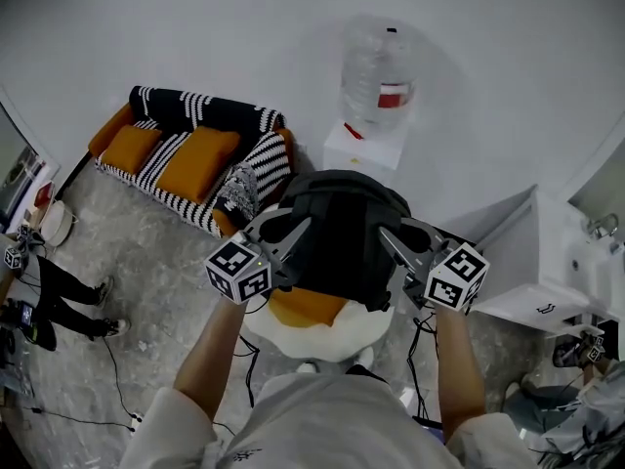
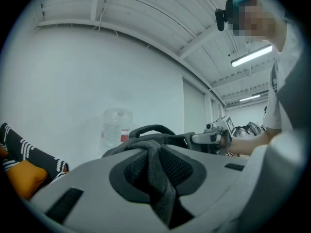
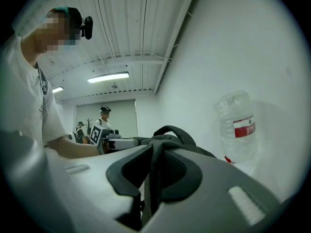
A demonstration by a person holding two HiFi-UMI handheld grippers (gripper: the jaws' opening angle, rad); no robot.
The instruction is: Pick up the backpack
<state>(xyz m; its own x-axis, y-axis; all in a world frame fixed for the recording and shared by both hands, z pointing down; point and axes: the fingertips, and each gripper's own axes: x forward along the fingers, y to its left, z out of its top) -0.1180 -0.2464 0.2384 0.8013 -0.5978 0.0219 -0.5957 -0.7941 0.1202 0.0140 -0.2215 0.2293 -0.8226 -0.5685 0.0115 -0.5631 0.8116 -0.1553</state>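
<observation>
Left claw (image 1: 296, 242): clamped tight on a strap (image 2: 158, 178), only its own view shows that.
Right claw (image 1: 393, 252): same deal, pinching the other strap (image 3: 149, 178).
Backpack (image 1: 344, 233): held between both claws, over a stool (image 1: 322, 332). Stool shows in the head view only.

Backpack (image 1: 342, 228), centre: black, with a dark grey woven strap (image 2: 158, 178); left gripper (image 1: 296, 231) and right gripper (image 1: 393, 237): pale grey bodies, cubes patterned in black-and-white square markers. Sofa (image 1: 195, 106), far left: black-and-white stripes with orange cushions (image 1: 200, 159); stool (image 1: 312, 309), near: orange top over a white fluffy base. Water bottle (image 1: 376, 66), far: clear with a red label, on a white stand (image 1: 363, 149); wall (image 1: 244, 27) white, floor (image 1: 156, 252) mottled grey.
</observation>
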